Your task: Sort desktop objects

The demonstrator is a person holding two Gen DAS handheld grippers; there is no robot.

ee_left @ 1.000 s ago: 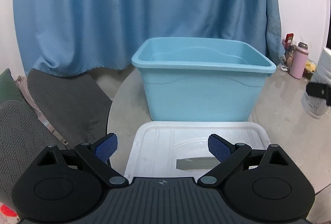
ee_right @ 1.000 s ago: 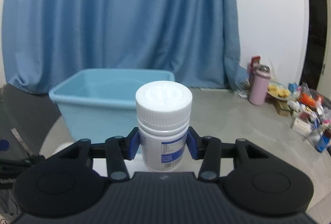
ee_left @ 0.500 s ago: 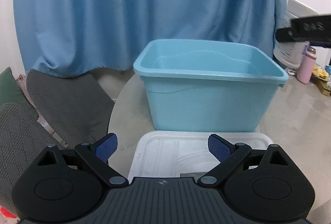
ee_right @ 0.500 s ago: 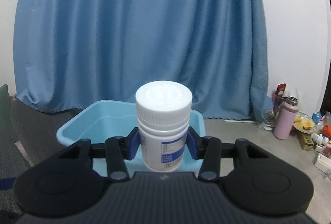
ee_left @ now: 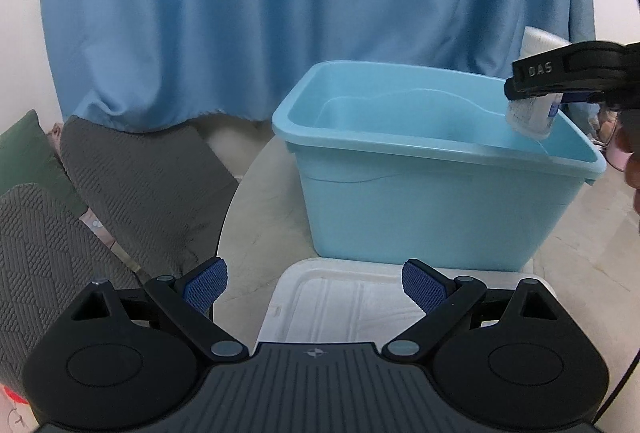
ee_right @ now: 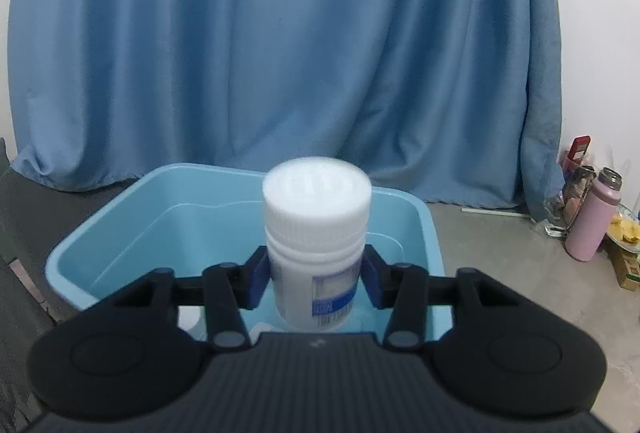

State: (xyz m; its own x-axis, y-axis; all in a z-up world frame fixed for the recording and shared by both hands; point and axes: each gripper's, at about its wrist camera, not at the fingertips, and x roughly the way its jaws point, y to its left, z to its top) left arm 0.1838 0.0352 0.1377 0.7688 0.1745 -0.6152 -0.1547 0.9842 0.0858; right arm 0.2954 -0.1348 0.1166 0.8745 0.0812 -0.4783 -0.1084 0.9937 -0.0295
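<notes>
- The right tongs have carried the white pill bottle from beside the blue tub to a spot over its open top; a second ago the tub lay off to the left of the bottle, and now it sits directly behind and below it.
- Their jaws, clamped tight on the bottle a moment back, are now opening. The bottle is between the blue pads, and a small gap shows on each side of it in the right wrist view, so the grip looks to be letting go.
- The bottle looks blurred and slightly tilted, which I take as the start of its drop.
- From the left wrist view the bottle hangs over the tub's right-hand rim area, inside the wall line, with its base lower than the rim's far edge.
- The left tongs stand wide apart with nothing between them, poised over the white lid that lies on the surface at the tub's near side.
- Judgement: this item is about sorted. It should land in the tub, which looks otherwise bare apart from something pale near its front wall that I cannot make out.
</notes>
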